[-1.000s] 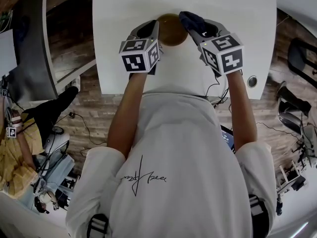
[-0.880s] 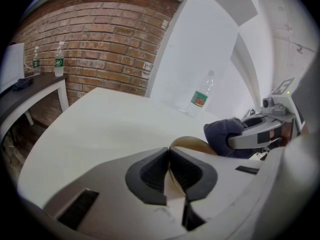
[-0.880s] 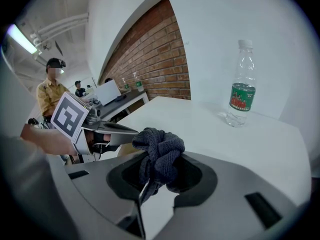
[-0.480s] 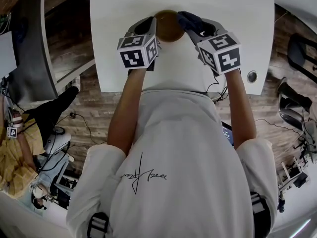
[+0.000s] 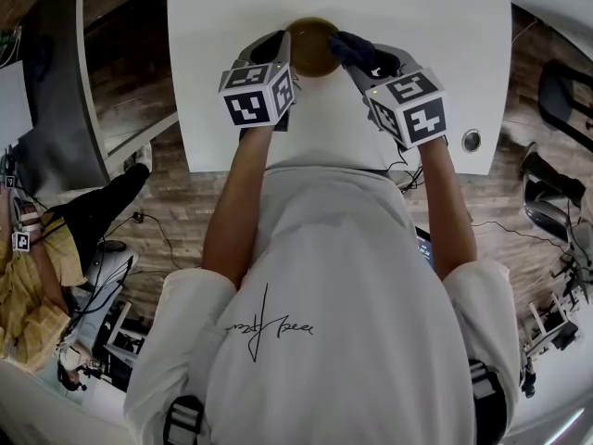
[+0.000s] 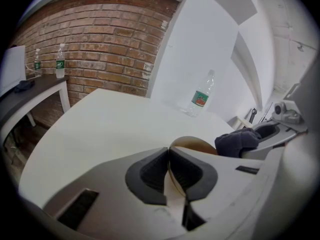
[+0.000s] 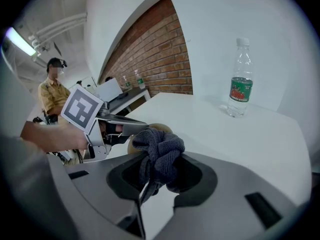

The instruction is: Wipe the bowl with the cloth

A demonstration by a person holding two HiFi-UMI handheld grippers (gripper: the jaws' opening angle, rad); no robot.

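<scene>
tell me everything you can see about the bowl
The bowl is small, round and brown, wooden-looking, with a thin wall and a smooth, lighter inside. It sits near the far edge of the white table. The left gripper is pinched shut on its near-left rim. The dark cloth, held in the right gripper, presses at its right rim. Whether its base is lifted cannot be told.

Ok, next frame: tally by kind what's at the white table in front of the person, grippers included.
bowl: 1
cloth: 1
water bottle: 1
grippers: 2, the left gripper shut on the bowl's rim, the right gripper shut on the cloth
total: 5
</scene>
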